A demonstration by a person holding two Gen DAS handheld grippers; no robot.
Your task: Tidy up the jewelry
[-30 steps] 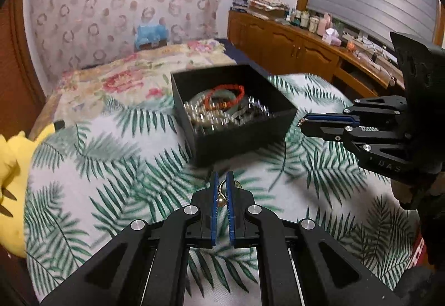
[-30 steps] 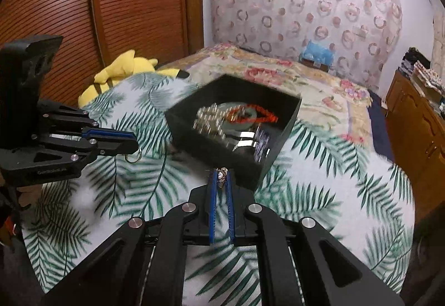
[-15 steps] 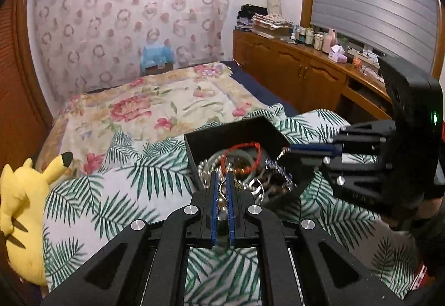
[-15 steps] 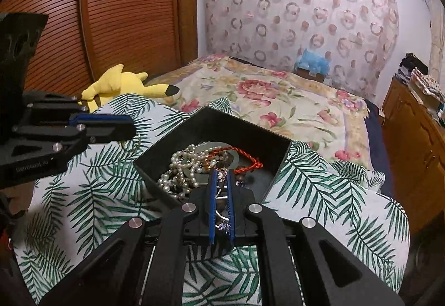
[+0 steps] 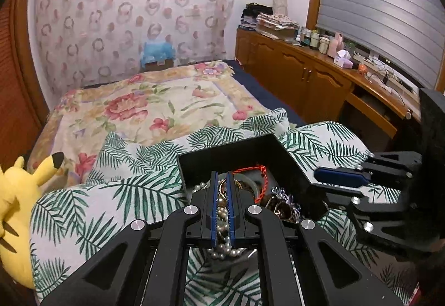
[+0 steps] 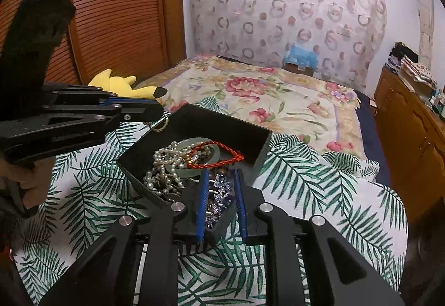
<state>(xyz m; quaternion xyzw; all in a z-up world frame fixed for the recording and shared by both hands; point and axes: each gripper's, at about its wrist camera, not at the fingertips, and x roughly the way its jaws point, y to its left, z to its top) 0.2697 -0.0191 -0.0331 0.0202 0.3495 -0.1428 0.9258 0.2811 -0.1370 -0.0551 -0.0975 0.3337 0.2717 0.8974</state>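
**Rings over the box, one drop under way**

The gold ring [image 6: 160, 124] dangles pinched in my closed left gripper [image 5: 221, 181], over the black box [image 6: 194, 122]; a slip lands it on the leaf-print cover [image 6: 306, 181]. My right gripper [image 6: 221, 181] is opening above the jewelry pile [image 6: 172, 164], nothing between its pads.

From my feed the box [image 6: 258, 144] looks matt black, holding glossy pearls [image 6: 164, 164], a twisted red cord [image 6: 222, 160] and a smooth pale-green bangle [image 6: 194, 171]. It sits on soft leaf-print cloth [image 6: 319, 183]; the cabinets [image 5: 300, 75] are polished wood, the toy [image 5: 16, 194] yellow plush
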